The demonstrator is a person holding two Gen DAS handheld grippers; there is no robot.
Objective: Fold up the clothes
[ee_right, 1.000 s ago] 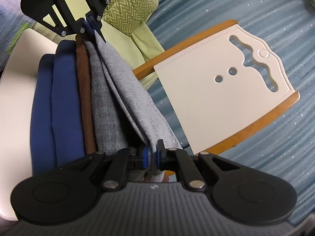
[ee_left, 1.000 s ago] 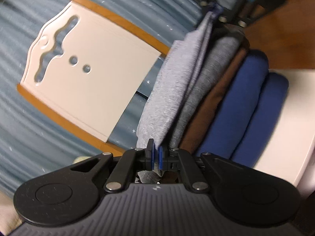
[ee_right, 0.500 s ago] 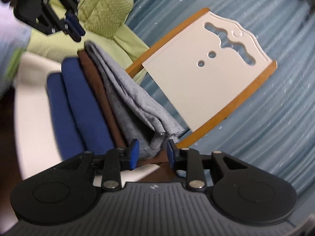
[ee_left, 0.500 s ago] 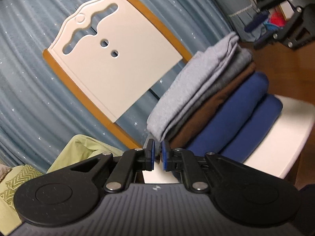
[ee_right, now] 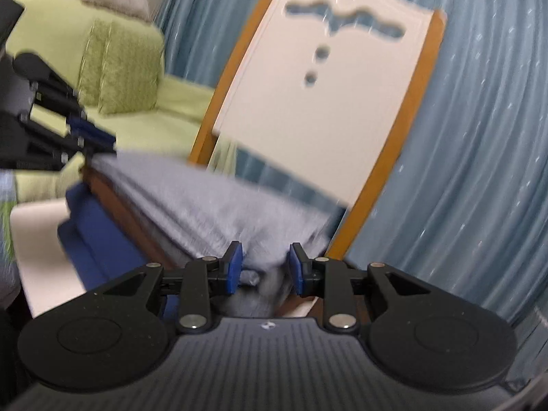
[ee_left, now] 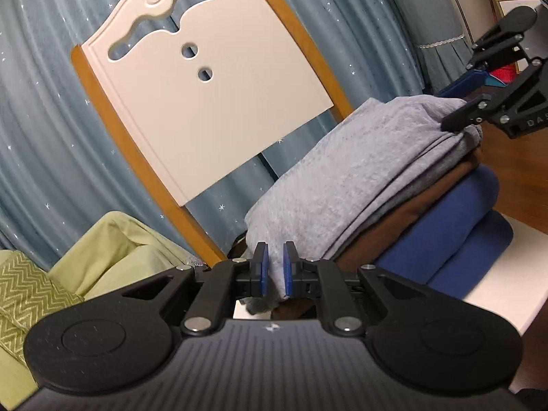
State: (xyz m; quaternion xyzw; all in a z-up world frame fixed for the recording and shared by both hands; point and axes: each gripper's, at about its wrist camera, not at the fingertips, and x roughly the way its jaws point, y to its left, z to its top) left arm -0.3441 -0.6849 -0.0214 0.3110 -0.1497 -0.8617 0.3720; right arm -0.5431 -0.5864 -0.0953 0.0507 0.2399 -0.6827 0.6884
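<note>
folded stack (ee_left: pixel 370 185) on seat (ee_left: pixel 507 274), before chair back (ee_left: pixel 205 102)

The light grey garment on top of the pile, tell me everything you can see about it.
The light grey garment is a soft, heathered knit, folded flat as the top layer of a stack on a white chair seat. Beneath it lie a darker grey piece, a brown one and two blue ones. One end lies between the fingers of the open left gripper, the other between those of the right gripper.

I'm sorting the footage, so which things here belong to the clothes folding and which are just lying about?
Job: light grey garment, stack of folded clothes, left gripper, right gripper.
Lying about: white chair back, green sofa, blue curtain.
</note>
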